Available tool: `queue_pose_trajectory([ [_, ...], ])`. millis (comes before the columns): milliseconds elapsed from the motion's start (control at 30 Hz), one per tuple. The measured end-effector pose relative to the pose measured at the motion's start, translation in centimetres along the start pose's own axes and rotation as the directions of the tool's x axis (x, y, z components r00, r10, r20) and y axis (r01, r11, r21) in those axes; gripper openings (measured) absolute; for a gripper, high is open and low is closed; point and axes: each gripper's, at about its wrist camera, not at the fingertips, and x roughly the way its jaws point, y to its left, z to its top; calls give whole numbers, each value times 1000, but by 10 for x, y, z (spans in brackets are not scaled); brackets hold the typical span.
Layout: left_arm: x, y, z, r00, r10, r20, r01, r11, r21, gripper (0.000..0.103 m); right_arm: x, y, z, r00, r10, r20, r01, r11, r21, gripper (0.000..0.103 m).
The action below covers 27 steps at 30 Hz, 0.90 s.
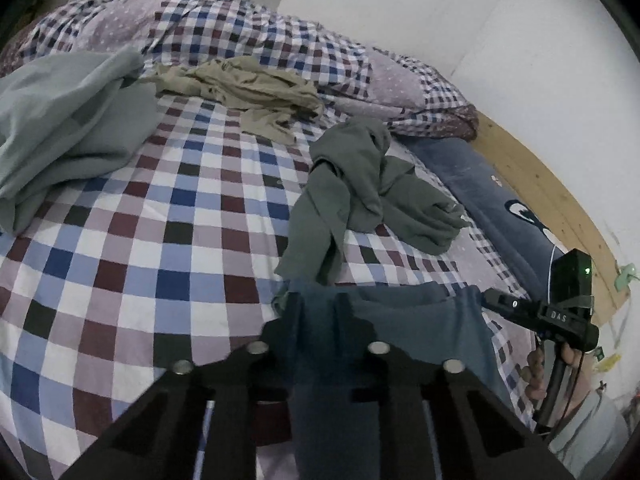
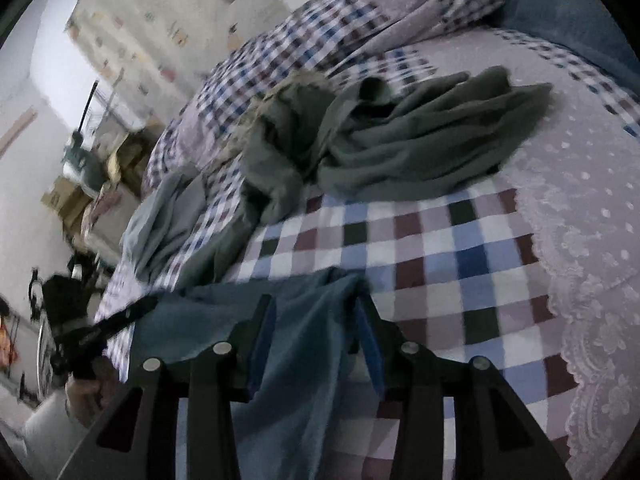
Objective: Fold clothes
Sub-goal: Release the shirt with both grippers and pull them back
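A bed (image 1: 132, 240) is carrying everything here, and a checked sheet in white, blue, maroon and lilac is covering it. A matching checked duvet (image 1: 224, 28) is lying bunched along the far side, against a white wall (image 1: 460, 28). A dark blue blanket (image 1: 492, 196) with a white motif is running along the bed's right edge, beside a wooden frame rail (image 1: 540, 184). In the right wrist view a lilac dotted panel with a lace trim (image 2: 576, 216) is bordering the checks, and cardboard boxes (image 2: 68, 196) are standing blurred on the floor beyond.

Four garments are showing. One blue garment (image 1: 404, 320) is hanging stretched between the two tools, just above the near edge of the bed. One dark grey-green garment (image 1: 360, 192) is lying crumpled on the sheet just beyond it. One beige garment (image 1: 256, 92) is lying rumpled farther back, near the duvet. One pale grey-green garment (image 1: 60, 128) is lying heaped at the left.

The left hand-held gripper (image 1: 318, 302) is pinching one upper edge of the blue garment, with cloth running between its fingers. The right hand-held gripper (image 2: 316, 308) is pinching the other edge, its blue-padded fingers (image 2: 370, 344) pressing a fold of the cloth between them. A person's hand (image 1: 538, 376) is gripping the right tool's handle in the left wrist view.
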Motion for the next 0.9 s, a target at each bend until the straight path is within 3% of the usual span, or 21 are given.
queue_pose_trajectory([
  [67,1,8,-1,1000,-21,18,22,999,-47,10,7,7,0,1000,3,-25,-3,999,-39,43],
  [100,0,14,-2,999,-35,32,38,996,-81,9,11,11,0,1000,-6,-29,4,998,-57,31],
  [133,-1,20,-3,998,-43,44,48,993,-112,9,15,16,0,999,-14,-32,11,997,-75,1],
  [200,-3,28,-4,996,-56,68,67,985,-162,8,20,24,2,999,-27,-25,24,994,-109,1],
  [367,-9,45,-3,989,-81,121,110,959,-262,7,0,34,14,989,-44,139,59,992,-112,0],
  [433,-3,59,-5,992,-67,106,98,944,-316,7,-6,30,18,981,-64,185,81,993,-86,0],
  [500,-6,81,-8,993,-33,117,77,913,-400,0,3,17,16,980,-113,162,123,991,-51,0],
  [600,-14,111,-11,990,13,143,64,853,-518,1,20,-2,12,964,-244,103,245,970,0,4],
  [633,-20,115,-11,986,12,166,79,845,-529,1,25,-10,11,959,-272,74,271,962,26,5],
  [700,-26,107,-5,982,-16,188,107,869,-484,12,29,-25,10,955,-294,31,291,953,81,8],
  [733,-25,99,-1,983,-41,179,118,888,-445,18,28,-32,10,955,-296,29,291,950,110,15],
  [800,-17,76,2,986,-101,135,143,926,-351,44,22,-40,10,963,-267,49,256,954,155,28],
  [900,-3,50,1,988,-141,64,153,956,-250,56,12,-42,13,976,-199,93,179,965,193,38],
])
